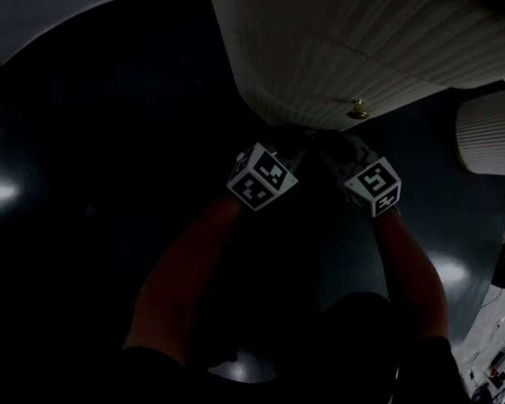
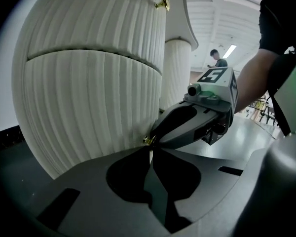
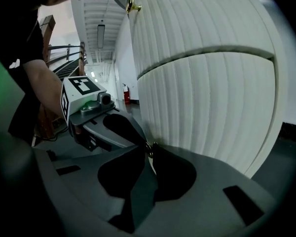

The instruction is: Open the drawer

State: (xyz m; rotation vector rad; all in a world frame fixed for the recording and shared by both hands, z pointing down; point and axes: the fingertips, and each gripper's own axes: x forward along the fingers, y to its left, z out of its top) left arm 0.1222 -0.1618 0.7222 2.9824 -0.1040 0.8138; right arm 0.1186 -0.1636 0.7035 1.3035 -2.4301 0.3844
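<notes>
A white ribbed cabinet [image 1: 345,40] has a lower drawer [image 2: 89,112] with a small brass knob [image 2: 147,139] on its front. My left gripper [image 2: 149,145] has its jaws drawn together, and their tips pinch that knob. My right gripper [image 3: 150,152] comes in from the other side and is likewise shut on the same knob [image 3: 149,146]. In the head view both marker cubes [image 1: 261,175] sit side by side just under the cabinet front, and the jaw tips are lost in shadow. An upper drawer carries a second brass knob [image 1: 358,108].
The dark glossy floor [image 1: 84,141] surrounds the cabinet. A white fluted column [image 2: 177,73] stands beside it, and another white ribbed piece [image 1: 488,133] stands at the right. A person [image 2: 216,58] is far off in the hall.
</notes>
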